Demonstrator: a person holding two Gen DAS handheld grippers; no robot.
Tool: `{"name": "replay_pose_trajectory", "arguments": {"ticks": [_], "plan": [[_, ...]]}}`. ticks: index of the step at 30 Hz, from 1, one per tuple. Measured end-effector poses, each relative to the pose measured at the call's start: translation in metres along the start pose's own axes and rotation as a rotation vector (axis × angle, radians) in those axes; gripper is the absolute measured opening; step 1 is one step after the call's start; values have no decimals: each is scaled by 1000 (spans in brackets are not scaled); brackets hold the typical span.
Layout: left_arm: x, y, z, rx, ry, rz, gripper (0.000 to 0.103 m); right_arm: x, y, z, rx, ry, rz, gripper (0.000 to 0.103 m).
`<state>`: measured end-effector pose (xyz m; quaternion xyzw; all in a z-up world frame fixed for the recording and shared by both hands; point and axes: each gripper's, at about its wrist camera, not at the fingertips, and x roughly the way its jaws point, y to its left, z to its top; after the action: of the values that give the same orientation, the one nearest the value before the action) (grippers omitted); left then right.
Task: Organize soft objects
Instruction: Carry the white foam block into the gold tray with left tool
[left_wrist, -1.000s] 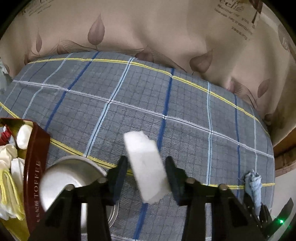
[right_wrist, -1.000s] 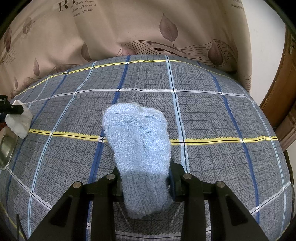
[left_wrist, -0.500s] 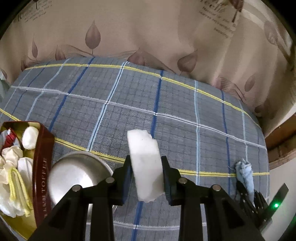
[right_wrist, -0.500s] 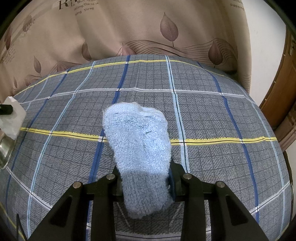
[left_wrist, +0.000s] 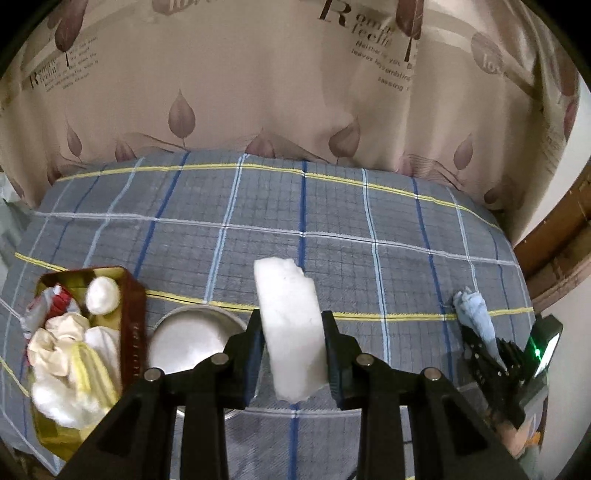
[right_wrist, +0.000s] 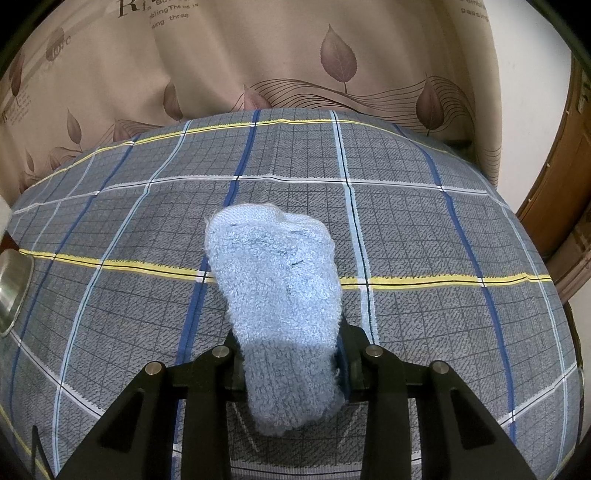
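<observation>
My left gripper (left_wrist: 291, 347) is shut on a white foam block (left_wrist: 290, 325) and holds it above the plaid cloth. To its left stands a brown toffee tin (left_wrist: 129, 325) holding several soft white and yellow items (left_wrist: 74, 354). My right gripper (right_wrist: 290, 354) is shut on a light blue fluffy sock (right_wrist: 277, 291), held above the cloth. In the left wrist view the right gripper (left_wrist: 491, 358) and the blue sock (left_wrist: 474, 314) show at the far right.
A round metal lid (left_wrist: 192, 339) lies next to the tin, below my left gripper; its edge shows in the right wrist view (right_wrist: 11, 291). A grey plaid cloth (right_wrist: 406, 229) covers the surface. A leaf-print curtain (left_wrist: 295, 92) hangs behind. A wooden door frame (right_wrist: 554, 206) is on the right.
My left gripper closed on the white block, then lifted and drew back, so more of the tin and curtain show. The right gripper with the sock stayed nearly still.
</observation>
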<state>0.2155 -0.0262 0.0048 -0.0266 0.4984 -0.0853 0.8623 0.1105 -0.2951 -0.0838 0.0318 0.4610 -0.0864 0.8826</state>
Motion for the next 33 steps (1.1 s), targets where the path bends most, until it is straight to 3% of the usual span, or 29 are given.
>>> {"name": "replay_pose_trajectory", "arguments": {"ticks": [14, 33], "plan": [[-52, 39, -8, 16, -52, 42, 30, -1, 1, 0, -1, 1, -2, 32], [-69, 127, -6, -36, -72, 224, 30, -1, 1, 0, -4, 3, -6, 32]]}}
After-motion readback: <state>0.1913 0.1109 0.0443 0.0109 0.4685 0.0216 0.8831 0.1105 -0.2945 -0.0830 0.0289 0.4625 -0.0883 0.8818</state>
